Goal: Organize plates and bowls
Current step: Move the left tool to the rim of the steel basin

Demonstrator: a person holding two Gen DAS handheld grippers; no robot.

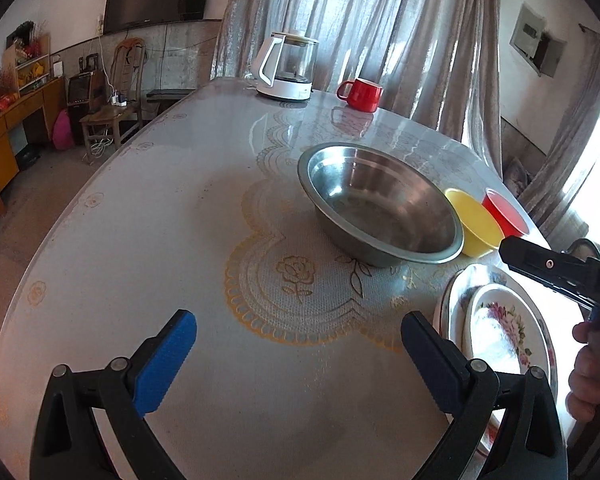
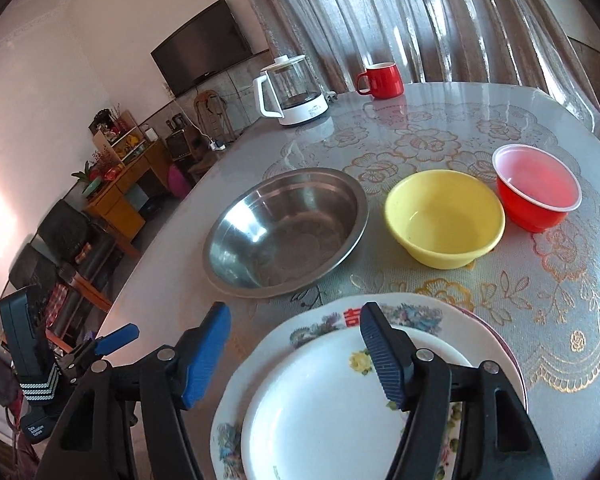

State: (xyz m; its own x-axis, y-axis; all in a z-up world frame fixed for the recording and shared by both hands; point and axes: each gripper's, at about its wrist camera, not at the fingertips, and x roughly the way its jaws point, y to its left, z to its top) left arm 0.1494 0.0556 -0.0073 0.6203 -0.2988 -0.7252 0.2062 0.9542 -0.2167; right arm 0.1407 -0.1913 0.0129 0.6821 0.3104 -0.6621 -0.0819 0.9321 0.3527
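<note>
My left tongs gape over bare table; steel bowl, yellow bowl, red bowl line up ahead. Right tongs gape above stacked plates, nearer the yellow bowl.

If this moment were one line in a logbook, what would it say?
left gripper: open, empty | right gripper: open over stacked plates | steel bowl, yellow bowl, red bowl: separate, unstacked
</note>
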